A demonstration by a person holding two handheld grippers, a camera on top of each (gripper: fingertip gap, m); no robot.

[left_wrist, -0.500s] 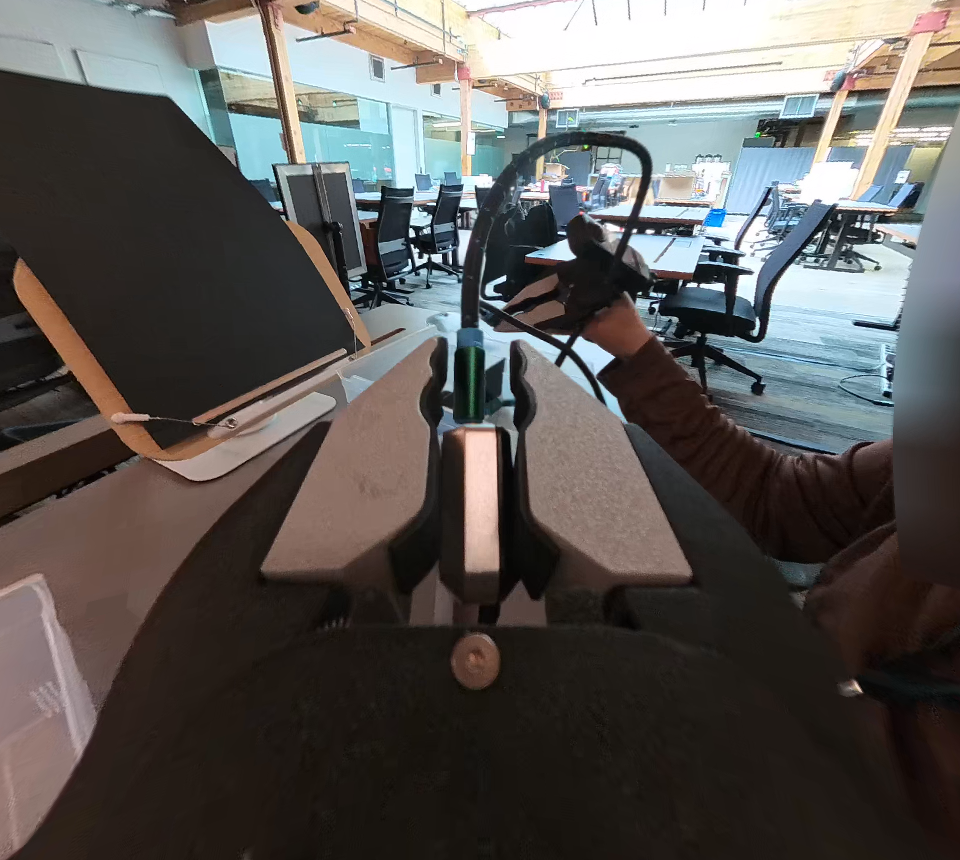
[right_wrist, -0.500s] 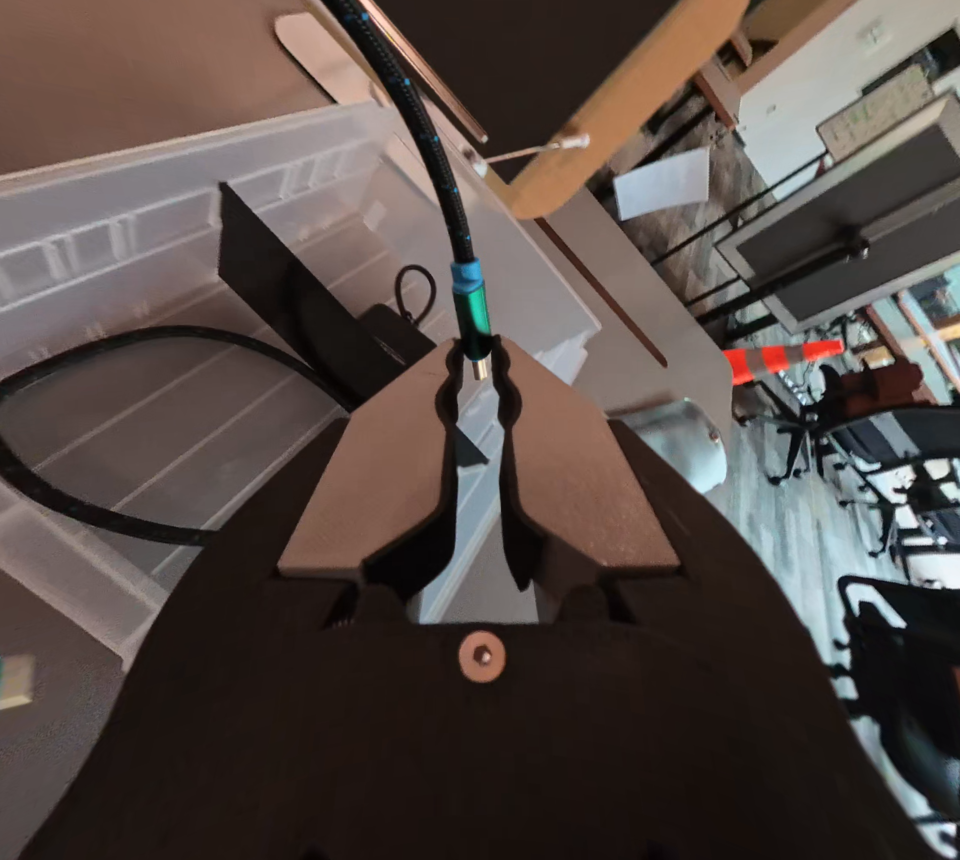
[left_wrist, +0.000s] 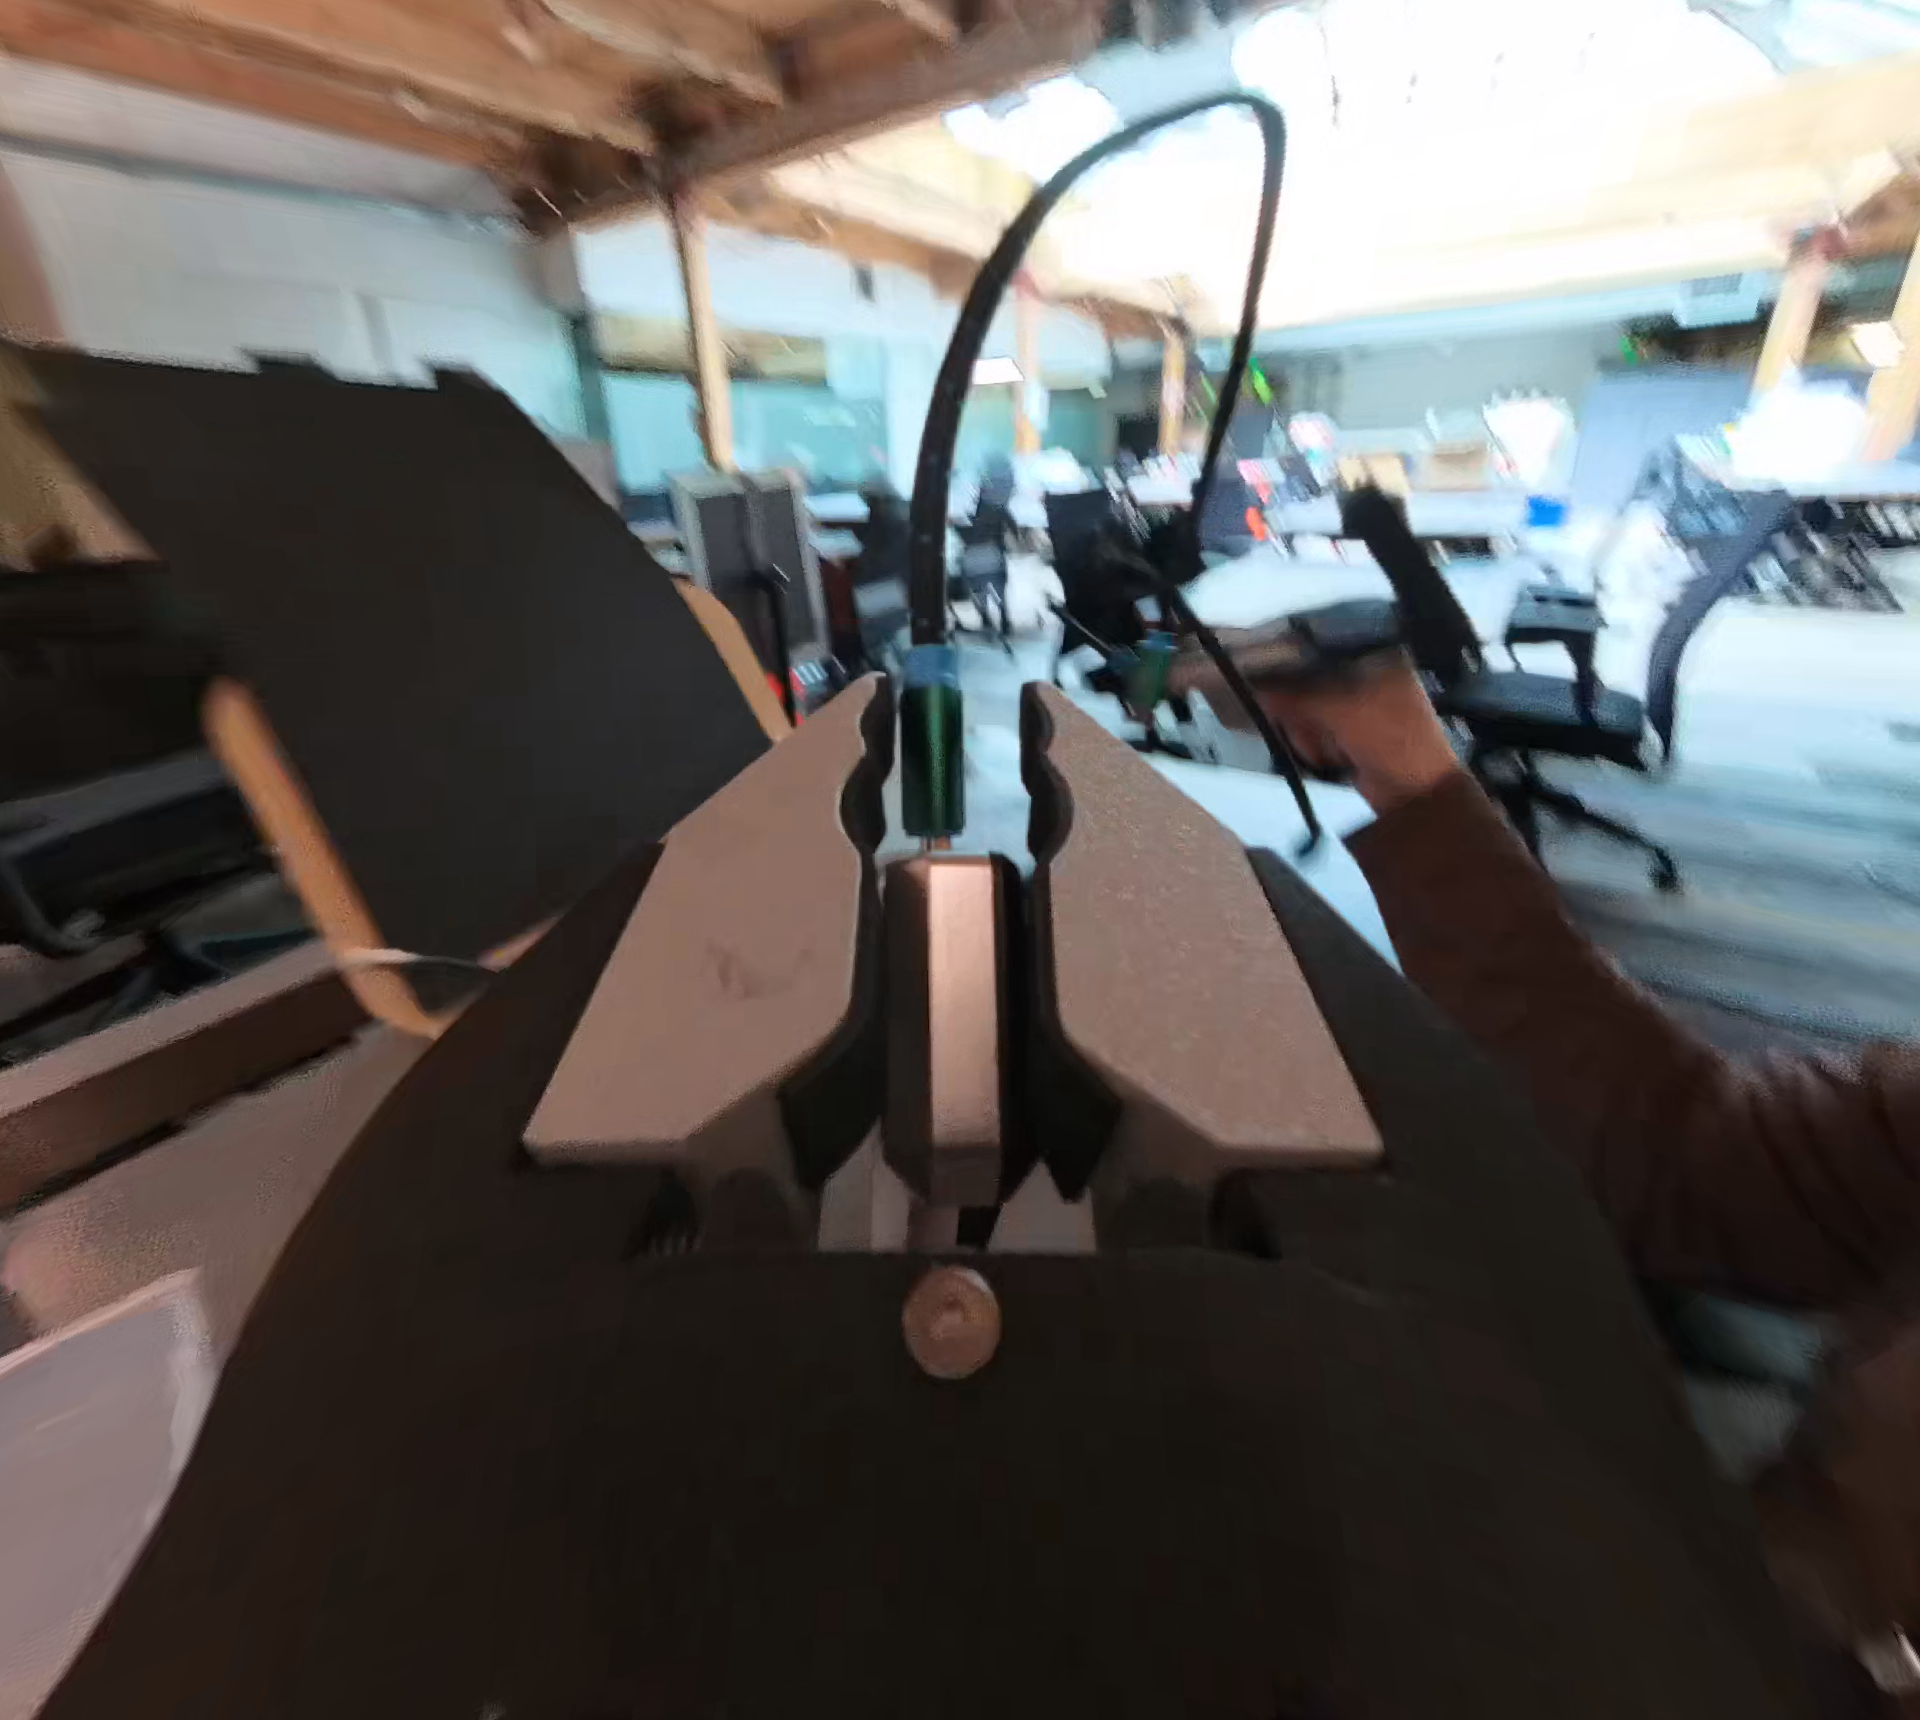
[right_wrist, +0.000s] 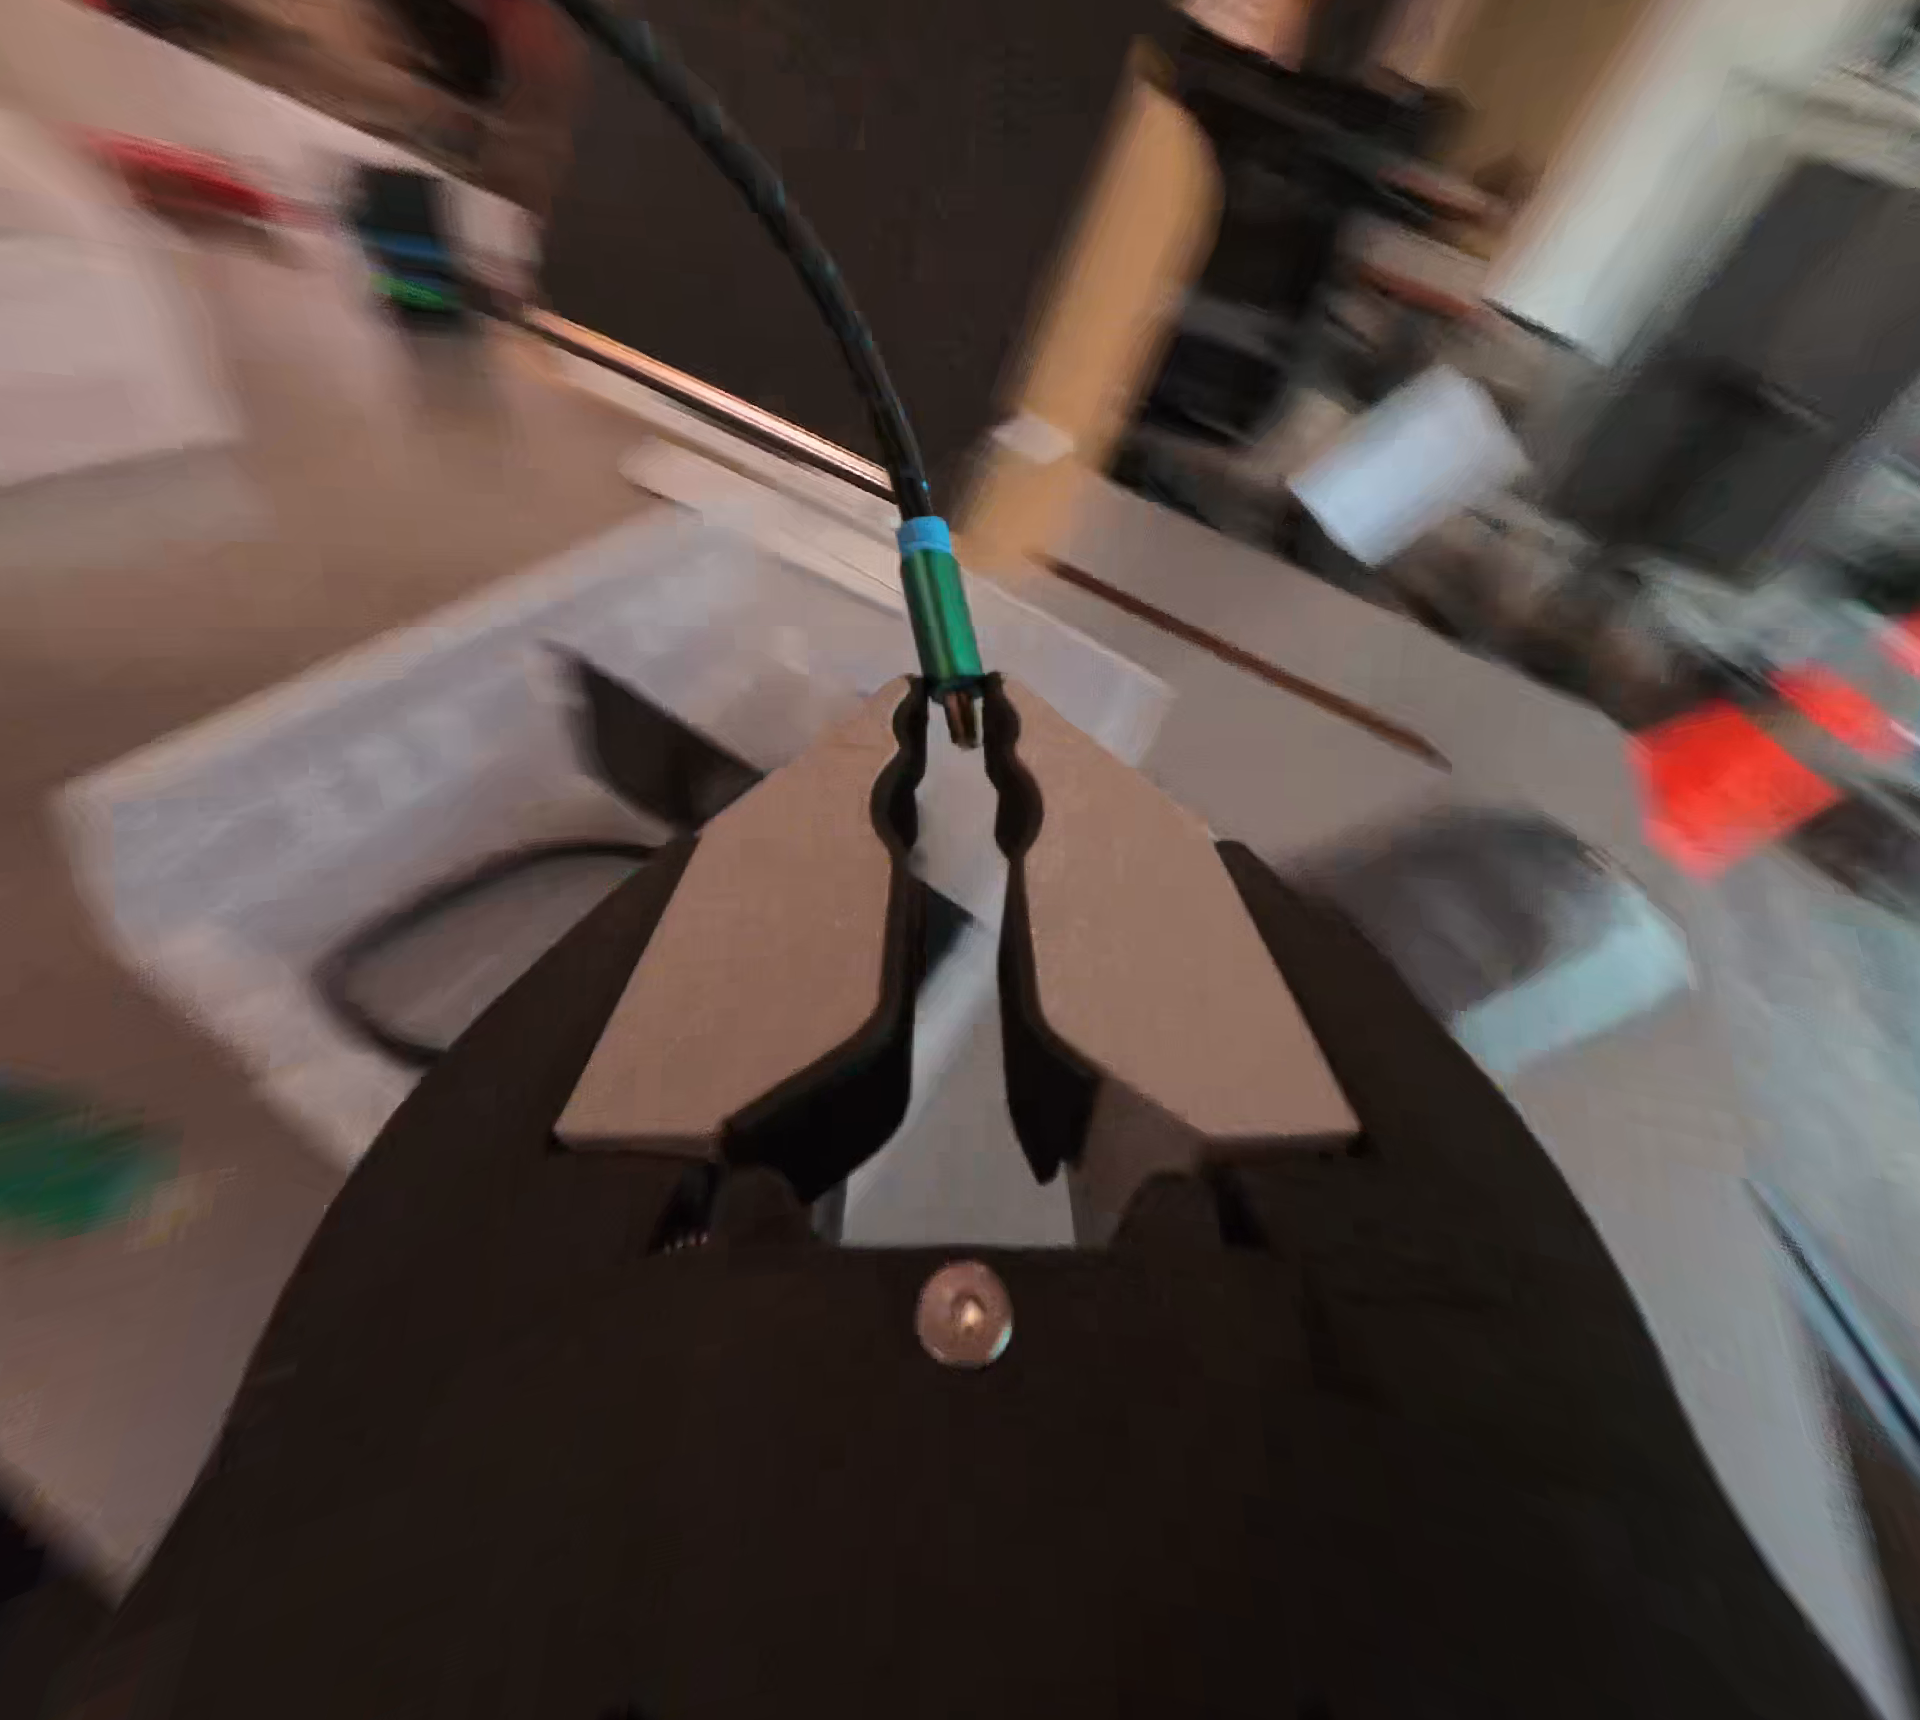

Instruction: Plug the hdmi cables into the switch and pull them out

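Between the fingers of the left gripper [left_wrist: 956, 735] sits the switch [left_wrist: 948, 1005], with a cable plug [left_wrist: 932, 761] standing on its forward end, nearer the left finger. Its cable [left_wrist: 1049, 236] arches up ahead and drops to the right. At the tips of the right gripper [right_wrist: 954, 704] sits another plug [right_wrist: 940, 616]; a bin [right_wrist: 343, 797] lies beneath, to the left.

I am in a big open office. Past my claw stand rows of desks [left_wrist: 1288, 517] with black swivel chairs [left_wrist: 1496, 683], under bare timber ceiling beams [left_wrist: 623, 8] and a bright skylight [left_wrist: 1558, 39].
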